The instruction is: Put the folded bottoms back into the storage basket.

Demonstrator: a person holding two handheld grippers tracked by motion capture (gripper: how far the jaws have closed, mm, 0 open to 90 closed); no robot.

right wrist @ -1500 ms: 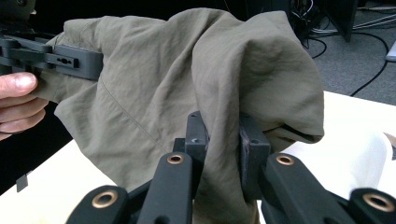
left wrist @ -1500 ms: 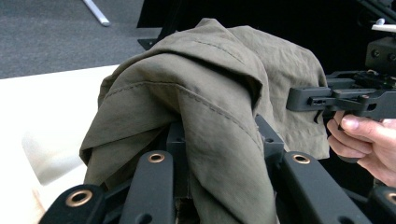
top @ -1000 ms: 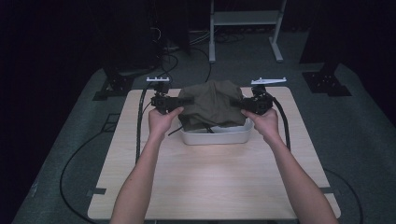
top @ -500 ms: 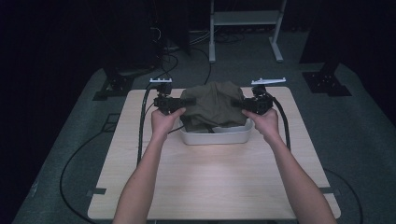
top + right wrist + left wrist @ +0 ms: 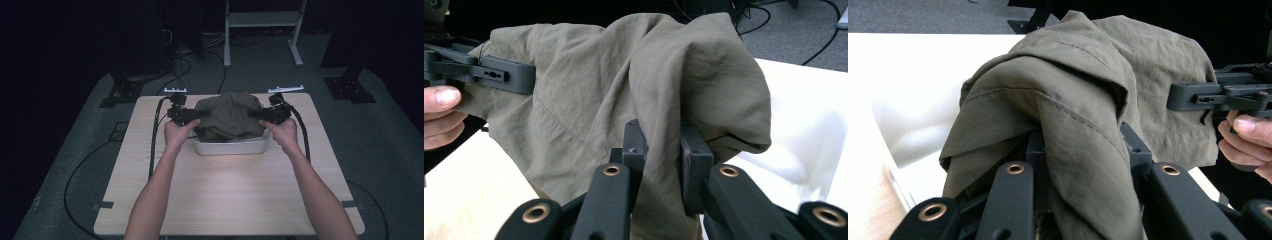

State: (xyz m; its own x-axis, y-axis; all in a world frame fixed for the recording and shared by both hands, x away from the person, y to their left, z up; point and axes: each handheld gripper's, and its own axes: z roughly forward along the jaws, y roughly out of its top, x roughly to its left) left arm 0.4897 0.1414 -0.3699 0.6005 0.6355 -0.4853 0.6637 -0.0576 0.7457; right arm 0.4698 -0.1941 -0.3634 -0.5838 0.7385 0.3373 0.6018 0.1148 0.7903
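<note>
While bunched over the white tub (image 5: 230,146) near the table's (image 5: 225,200) far edge, midway between its left and right edges, olive-green cloth (image 5: 229,116) held up from both sides. Left gripper (image 5: 192,114) clamped on the cloth's left side, fabric draped over and pinched between the black jaws in the left gripper view, cloth (image 5: 1068,110) spilling toward the tub (image 5: 913,145) below. Right gripper (image 5: 259,114) biting the opposite side, jaws closed on a fold of cloth (image 5: 639,90) in the right gripper view.
</note>
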